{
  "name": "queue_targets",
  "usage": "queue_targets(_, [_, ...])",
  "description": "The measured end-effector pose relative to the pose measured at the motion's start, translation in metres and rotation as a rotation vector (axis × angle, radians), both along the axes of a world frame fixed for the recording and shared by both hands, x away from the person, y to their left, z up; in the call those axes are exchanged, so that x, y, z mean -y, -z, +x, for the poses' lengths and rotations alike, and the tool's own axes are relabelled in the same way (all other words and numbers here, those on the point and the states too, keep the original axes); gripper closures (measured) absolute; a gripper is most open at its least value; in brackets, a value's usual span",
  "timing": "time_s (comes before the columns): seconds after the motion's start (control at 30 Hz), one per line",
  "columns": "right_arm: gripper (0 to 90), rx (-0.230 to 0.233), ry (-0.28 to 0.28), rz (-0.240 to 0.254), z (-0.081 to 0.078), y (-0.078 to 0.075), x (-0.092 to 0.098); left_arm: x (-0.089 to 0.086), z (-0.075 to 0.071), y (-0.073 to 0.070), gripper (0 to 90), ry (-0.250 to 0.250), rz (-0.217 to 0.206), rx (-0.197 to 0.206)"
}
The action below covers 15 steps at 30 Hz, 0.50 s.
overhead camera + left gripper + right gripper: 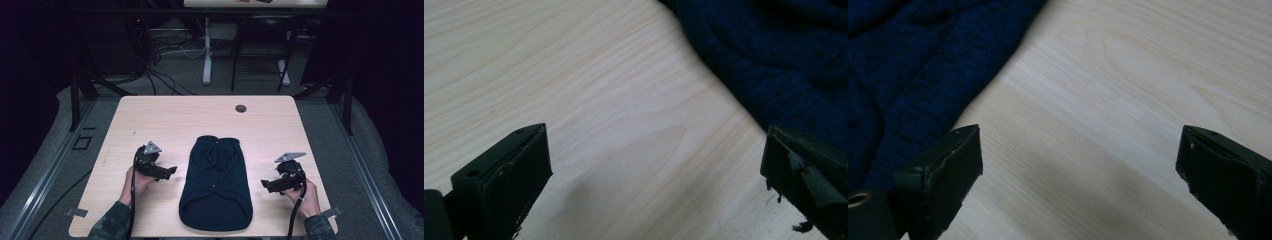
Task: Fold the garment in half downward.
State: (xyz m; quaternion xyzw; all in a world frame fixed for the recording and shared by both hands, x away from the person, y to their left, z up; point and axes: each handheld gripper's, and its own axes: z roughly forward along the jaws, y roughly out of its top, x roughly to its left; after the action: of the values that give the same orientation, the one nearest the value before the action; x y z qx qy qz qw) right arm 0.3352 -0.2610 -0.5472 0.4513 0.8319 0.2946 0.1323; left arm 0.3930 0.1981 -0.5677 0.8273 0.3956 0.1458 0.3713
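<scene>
Sweater [216,182], dark blue, is laid flat at the middle of the counter [165,117], toward its near edge. The left gripper [166,171] and right gripper [268,184] are held beside it, jaws spread wide and empty. Opposite side edges are best pinched evenly, low against the counter.

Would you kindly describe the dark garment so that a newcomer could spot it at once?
On the light wooden table, look midway between the left gripper and the right gripper. The navy knitted garment lies flat there, the table's sole piece of cloth.
</scene>
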Motion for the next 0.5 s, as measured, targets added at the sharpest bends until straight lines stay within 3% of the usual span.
queue_targets(0.37, [0.5, -0.003, -0.041, -0.014, 0.018, -0.008, -0.027, 0.015, 0.012, -0.016, 0.0, 0.007, -0.04, 0.021])
queue_targets(0.5, [0.0, -0.011, -0.064, 0.031, 0.028, -0.01, -0.034, 0.02, 0.017, -0.021, 0.0, 0.008, -0.044, 0.022])
